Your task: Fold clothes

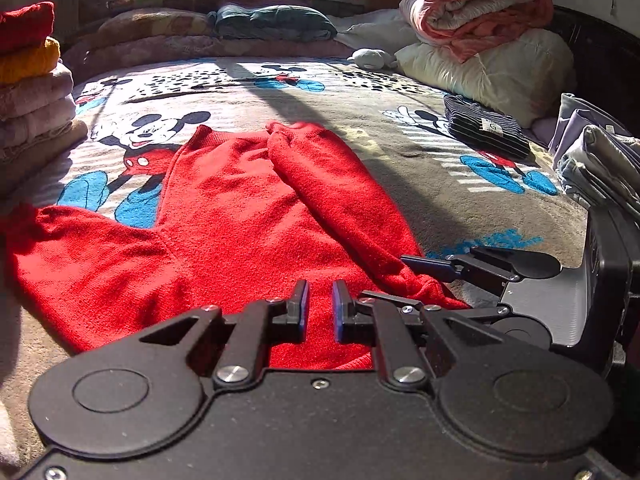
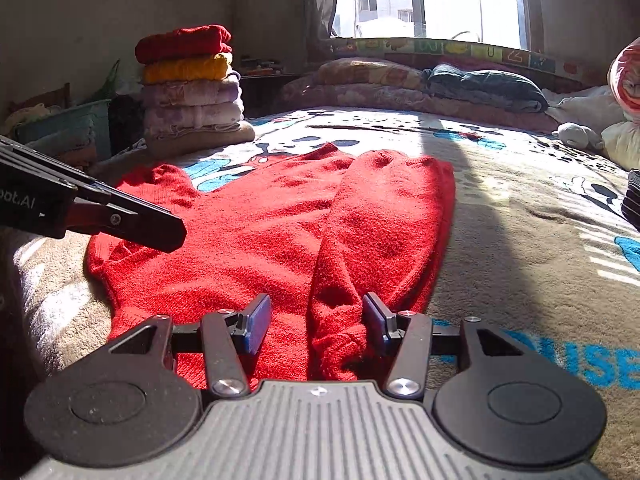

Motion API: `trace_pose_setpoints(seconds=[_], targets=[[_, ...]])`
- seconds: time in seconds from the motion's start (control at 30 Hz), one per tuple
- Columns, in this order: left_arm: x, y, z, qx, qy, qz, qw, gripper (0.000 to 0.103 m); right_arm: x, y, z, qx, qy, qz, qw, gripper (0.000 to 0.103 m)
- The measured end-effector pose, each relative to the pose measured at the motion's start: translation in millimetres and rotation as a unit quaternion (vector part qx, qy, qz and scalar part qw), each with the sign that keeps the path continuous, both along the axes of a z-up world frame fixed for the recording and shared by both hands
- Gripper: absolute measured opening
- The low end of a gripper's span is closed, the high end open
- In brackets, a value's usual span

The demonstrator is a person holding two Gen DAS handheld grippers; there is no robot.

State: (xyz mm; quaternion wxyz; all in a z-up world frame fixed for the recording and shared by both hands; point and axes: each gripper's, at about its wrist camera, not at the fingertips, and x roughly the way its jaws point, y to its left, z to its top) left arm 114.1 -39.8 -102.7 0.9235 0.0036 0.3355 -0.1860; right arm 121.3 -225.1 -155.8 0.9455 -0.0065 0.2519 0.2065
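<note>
Already the red sweater [image 2: 256, 240] lies flat on the cartoon blanket [image 2: 520, 240] with one sleeve folded over its body, the other still out. The right gripper [image 2: 316, 320] is spread around that folded sleeve's cuff; the left gripper [image 1: 320, 308], slightly parted and holding nothing, hovers over the hem. Next, probably, fold in the spread sleeve.

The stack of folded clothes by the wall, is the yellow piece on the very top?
No, a red folded piece tops the stack, and the yellow piece lies right under it.
</note>
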Motion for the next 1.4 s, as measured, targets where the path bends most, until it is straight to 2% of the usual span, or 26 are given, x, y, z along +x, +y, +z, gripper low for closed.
trace_pose_setpoints(seconds=[0.1,0.23,0.33,0.4,0.5,0.63,0.73,0.8,0.9,1.03,1.1,1.2,1.33,1.4], targets=[[-8,19,-5,-0.030,0.014,0.027,0.9991,0.009,-5,-1,-1,0.008,0.000,-0.004,1.000,0.052],[-10,25,-3,-0.036,0.014,0.033,0.9987,0.011,-15,0,6,0.014,-0.008,-0.015,1.000,0.052],[-2,24,4,-0.044,0.012,0.032,0.9984,0.029,-15,0,5,0.018,-0.004,-0.021,1.000,0.057],[16,11,17,-0.048,0.000,0.017,0.9987,0.044,-14,2,3,0.015,-0.003,-0.020,1.000,0.059],[59,-18,40,-0.054,-0.016,-0.003,0.9984,0.044,-15,4,2,0.013,-0.003,-0.018,1.000,0.062],[131,-64,48,-0.051,0.008,-0.011,0.9986,0.044,-15,6,0,0.012,-0.003,-0.018,1.000,0.064],[172,-98,40,-0.041,0.030,-0.013,0.9986,0.042,-13,8,0,0.015,-0.002,-0.012,1.000,0.072],[194,-118,30,-0.008,0.037,0.004,0.9993,0.028,-12,10,0,0.018,0.000,-0.008,1.000,0.074],[223,-135,14,0.020,0.057,0.035,0.9976,0.028,-10,8,1,0.026,0.004,-0.002,1.000,0.074],[243,-141,-1,0.036,0.071,0.057,0.9951,0.027,-7,2,2,0.046,0.012,0.000,0.999,0.074],[248,-145,-5,0.043,0.075,0.066,0.9940,0.022,-6,2,2,0.051,0.014,0.000,0.999,0.074],[249,-148,-8,0.052,0.071,0.081,0.9928,0.004,-5,1,2,0.057,0.017,0.000,0.998,0.074],[242,-151,-6,0.056,0.046,0.084,0.9938,0.002,-5,0,2,0.062,0.019,0.000,0.998,0.074],[231,-151,2,0.048,0.011,0.088,0.9949,0.001,-5,-1,2,0.065,0.020,0.000,0.998,0.074]])
